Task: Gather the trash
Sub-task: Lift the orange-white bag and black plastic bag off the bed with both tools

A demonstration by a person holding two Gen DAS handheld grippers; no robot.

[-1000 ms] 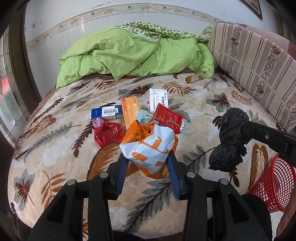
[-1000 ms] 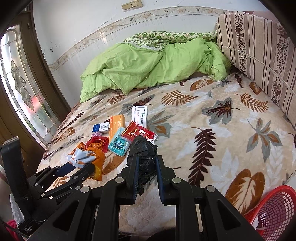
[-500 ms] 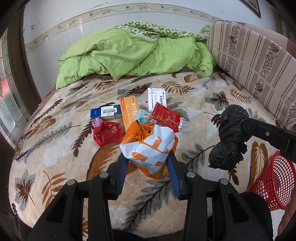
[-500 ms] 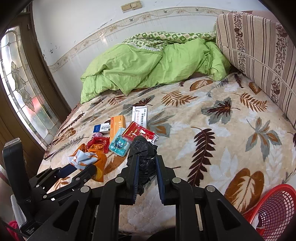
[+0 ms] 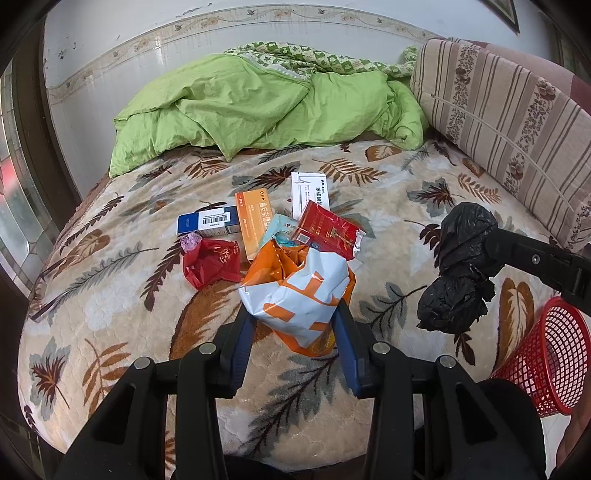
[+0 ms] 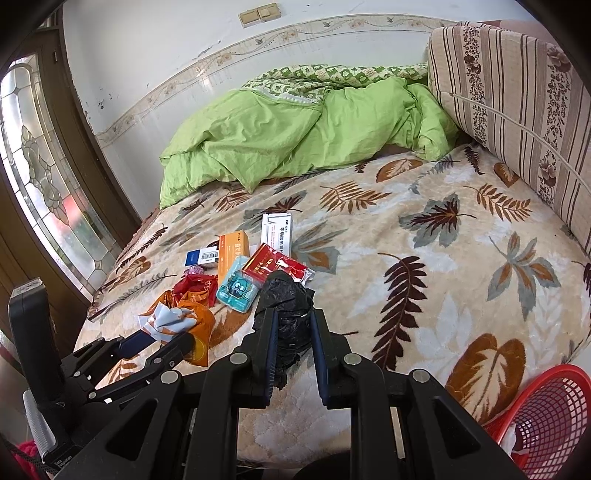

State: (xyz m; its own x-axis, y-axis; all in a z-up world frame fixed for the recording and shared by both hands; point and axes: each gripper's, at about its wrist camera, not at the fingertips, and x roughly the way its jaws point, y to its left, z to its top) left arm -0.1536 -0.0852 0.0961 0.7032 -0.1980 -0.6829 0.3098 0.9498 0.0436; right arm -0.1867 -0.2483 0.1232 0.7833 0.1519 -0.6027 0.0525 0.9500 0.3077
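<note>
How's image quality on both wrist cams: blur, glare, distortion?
Left wrist: sharp, no motion blur; strong fisheye bends the wall border, corners vignetted black. Right wrist: equally sharp; the stained-glass window is bright but not blown out; even daylight, soft shadows only.

So the bed (image 5: 110, 314) has a leaf-print cover, with a crumpled green duvet (image 5: 266, 107) at the far end. Mid-bed sits a cluster: blue box (image 5: 207, 223), orange box (image 5: 253, 221), white box (image 5: 309, 195), red packet (image 5: 325, 232), red bag (image 5: 210, 264) (all touching or nearly).
</note>
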